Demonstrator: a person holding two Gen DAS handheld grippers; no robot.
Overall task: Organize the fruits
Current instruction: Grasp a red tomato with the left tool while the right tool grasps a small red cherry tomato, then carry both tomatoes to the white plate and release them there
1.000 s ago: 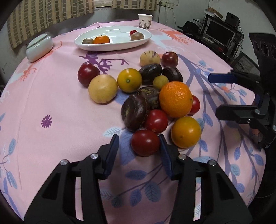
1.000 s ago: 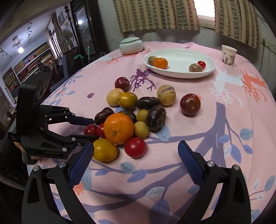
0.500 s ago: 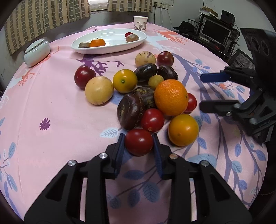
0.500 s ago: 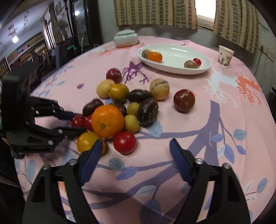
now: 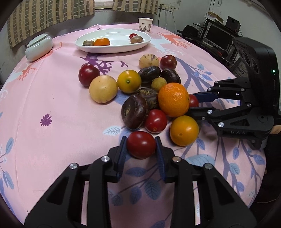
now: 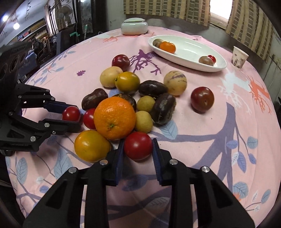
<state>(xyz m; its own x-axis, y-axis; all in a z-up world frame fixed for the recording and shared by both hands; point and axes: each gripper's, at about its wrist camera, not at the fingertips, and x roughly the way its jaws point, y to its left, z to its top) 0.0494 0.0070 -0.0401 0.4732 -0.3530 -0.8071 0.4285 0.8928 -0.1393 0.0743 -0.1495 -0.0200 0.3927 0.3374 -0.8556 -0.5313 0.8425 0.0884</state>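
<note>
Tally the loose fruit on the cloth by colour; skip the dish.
Red tomatoes: 3
Dark red plums: 2
Oranges: 1
Yellow-orange fruits: 2
Pale yellow fruits: 2
Small olive fruits: 2
Dark purple fruits: 4
Total: 16

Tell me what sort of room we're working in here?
Probably a lived-in home room: a round table under a pink patterned tablecloth, checked curtains at the window, and shelves with a monitor and other electronics off to one side.
</note>
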